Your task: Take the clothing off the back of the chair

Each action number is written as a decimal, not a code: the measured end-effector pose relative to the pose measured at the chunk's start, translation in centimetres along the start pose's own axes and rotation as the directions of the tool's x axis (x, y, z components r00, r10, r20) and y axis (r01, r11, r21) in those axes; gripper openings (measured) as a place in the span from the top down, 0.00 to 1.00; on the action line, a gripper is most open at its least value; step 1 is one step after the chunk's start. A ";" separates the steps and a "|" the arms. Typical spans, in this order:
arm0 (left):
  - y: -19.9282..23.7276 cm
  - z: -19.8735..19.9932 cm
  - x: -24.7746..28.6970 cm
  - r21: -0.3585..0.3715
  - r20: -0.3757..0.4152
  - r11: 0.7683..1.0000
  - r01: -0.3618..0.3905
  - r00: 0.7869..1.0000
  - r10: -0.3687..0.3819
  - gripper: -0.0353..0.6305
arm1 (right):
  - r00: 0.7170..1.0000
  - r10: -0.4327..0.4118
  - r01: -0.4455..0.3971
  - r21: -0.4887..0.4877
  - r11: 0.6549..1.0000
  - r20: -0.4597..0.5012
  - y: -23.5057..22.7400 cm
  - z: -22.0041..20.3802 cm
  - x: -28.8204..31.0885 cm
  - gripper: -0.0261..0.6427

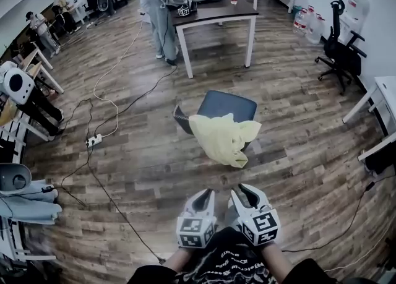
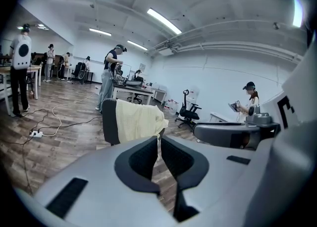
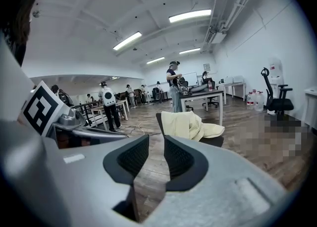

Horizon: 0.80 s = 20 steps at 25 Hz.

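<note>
Beyond left claw (image 1: 205,193), right claw (image 1: 245,189) — clothing (image 1: 223,138) on chair (image 1: 226,104).

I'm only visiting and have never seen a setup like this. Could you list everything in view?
garment: one, pale yellow, draped over the chair back
chair: one, dark, middle of the wooden floor
table: one, dark top with white legs, beyond the chair
office chair: one, black, by the right wall
water jugs: a few, clear, far right
power strip: one, white, on the floor at left, among cables
people: several, one at the table, others far left
left tongs: one, grey, shut, empty
right tongs: one, grey, slightly open, empty
</note>
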<state>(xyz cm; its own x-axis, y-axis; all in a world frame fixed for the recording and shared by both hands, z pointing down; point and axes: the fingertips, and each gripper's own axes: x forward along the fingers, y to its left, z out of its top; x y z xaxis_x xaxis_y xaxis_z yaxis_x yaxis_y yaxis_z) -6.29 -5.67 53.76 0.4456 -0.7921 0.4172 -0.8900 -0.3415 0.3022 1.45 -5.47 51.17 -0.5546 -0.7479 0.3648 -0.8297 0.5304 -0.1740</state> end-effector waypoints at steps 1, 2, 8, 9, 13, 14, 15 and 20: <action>0.0 0.5 0.9 0.000 -0.004 1.000 -0.002 1.000 0.002 0.91 | 1.000 0.002 -0.002 0.001 1.000 -0.002 -0.8 0.4 0.5 0.82; 0.1 1.0 1.7 0.001 -0.008 1.000 -0.006 1.000 0.006 0.91 | 1.000 0.005 -0.005 0.003 1.000 -0.007 -1.6 0.8 1.0 0.81; 0.3 2.4 6.5 -0.017 -0.048 1.000 -0.022 0.999 0.021 0.91 | 0.999 0.042 -0.041 0.006 0.999 -0.034 -5.6 2.0 3.8 0.79; 0.4 2.4 7.2 -0.025 -0.052 0.999 -0.026 0.998 0.025 0.91 | 0.998 0.048 -0.048 0.006 0.999 -0.038 -6.2 2.2 4.2 0.78; 1.5 3.7 9.6 -0.059 -0.039 0.996 -0.069 0.997 0.067 0.90 | 0.995 0.086 -0.086 0.006 0.996 -0.059 -8.2 2.8 6.0 0.78; 1.7 4.1 10.1 -0.062 -0.036 0.995 -0.077 0.997 0.075 0.90 | 0.993 0.096 -0.096 0.008 0.995 -0.065 -8.7 3.0 6.4 0.78; 1.8 4.4 10.6 -0.063 -0.033 0.994 -0.086 0.996 0.084 0.91 | 0.992 0.106 -0.106 0.007 0.994 -0.070 -9.1 3.1 6.8 0.78; 2.5 5.1 12.6 -0.049 -0.039 0.993 -0.104 0.994 0.102 0.90 | 0.986 0.142 -0.145 -0.028 0.989 -0.087 -10.4 3.6 8.7 0.78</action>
<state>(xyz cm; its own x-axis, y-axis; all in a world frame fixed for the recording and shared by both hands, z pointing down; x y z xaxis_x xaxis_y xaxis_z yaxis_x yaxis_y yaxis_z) -3.42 -19.07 55.34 0.3562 -0.8023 0.4790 -0.9255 -0.2321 0.2994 5.07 -18.95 52.87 -0.6592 -0.6273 0.4146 -0.7385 0.6440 -0.1997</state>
